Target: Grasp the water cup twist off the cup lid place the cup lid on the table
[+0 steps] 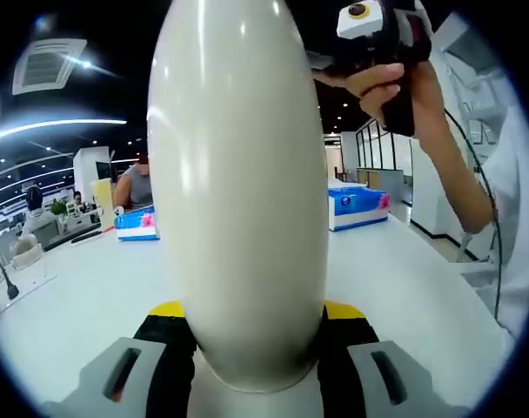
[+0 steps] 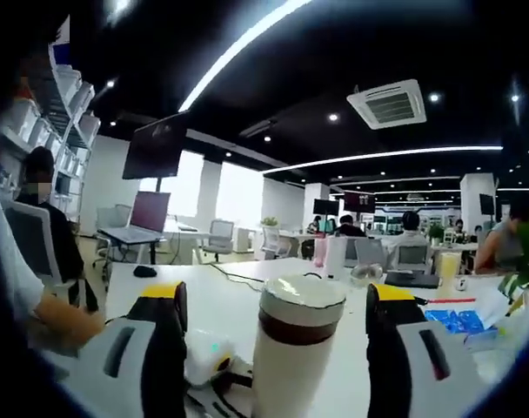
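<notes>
Both tools up | left tool (image 1: 256, 348) grips cup (image 1: 243, 192) | right tool (image 2: 273, 326) astride lid (image 2: 301, 300)

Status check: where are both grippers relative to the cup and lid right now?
Left gripper shut on water cup. Right gripper open, jaws either side of the cup lid, not touching. Lid still on. Nothing blocking.

One cream water cup (image 1: 243, 200) with its lid (image 2: 302, 301) on. Two blue boxes (image 1: 358, 207) on the white table (image 1: 412, 287). One ceiling air vent (image 2: 392, 104).
</notes>
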The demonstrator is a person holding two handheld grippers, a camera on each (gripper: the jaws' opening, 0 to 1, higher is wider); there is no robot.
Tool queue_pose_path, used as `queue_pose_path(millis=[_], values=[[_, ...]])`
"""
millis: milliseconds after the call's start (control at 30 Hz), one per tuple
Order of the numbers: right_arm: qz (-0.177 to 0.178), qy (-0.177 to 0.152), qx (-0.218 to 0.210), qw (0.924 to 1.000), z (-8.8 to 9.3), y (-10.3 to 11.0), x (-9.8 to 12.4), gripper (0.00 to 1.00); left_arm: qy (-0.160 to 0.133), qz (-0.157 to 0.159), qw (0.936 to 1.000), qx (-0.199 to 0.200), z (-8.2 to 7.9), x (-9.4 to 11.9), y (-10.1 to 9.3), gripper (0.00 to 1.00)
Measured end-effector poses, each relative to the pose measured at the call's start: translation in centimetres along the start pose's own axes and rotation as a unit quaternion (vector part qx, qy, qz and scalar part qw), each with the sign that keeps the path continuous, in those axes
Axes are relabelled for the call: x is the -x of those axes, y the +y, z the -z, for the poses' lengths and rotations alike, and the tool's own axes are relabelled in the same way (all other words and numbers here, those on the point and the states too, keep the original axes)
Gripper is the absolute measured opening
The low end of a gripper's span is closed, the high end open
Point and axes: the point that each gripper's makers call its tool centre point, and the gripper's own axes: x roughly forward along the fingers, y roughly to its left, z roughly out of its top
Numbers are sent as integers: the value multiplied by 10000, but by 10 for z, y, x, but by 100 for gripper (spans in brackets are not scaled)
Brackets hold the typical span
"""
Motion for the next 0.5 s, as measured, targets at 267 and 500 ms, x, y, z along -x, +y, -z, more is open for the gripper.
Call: queue_pose_path(millis=[267, 500], values=[[1153, 242, 118, 9930, 21, 0, -2, 92, 0, -1, 10000, 1, 0, 0, 0, 56], [2009, 71, 207, 9794, 22, -4, 12, 93, 3, -7, 10000, 1, 0, 0, 0, 56]])
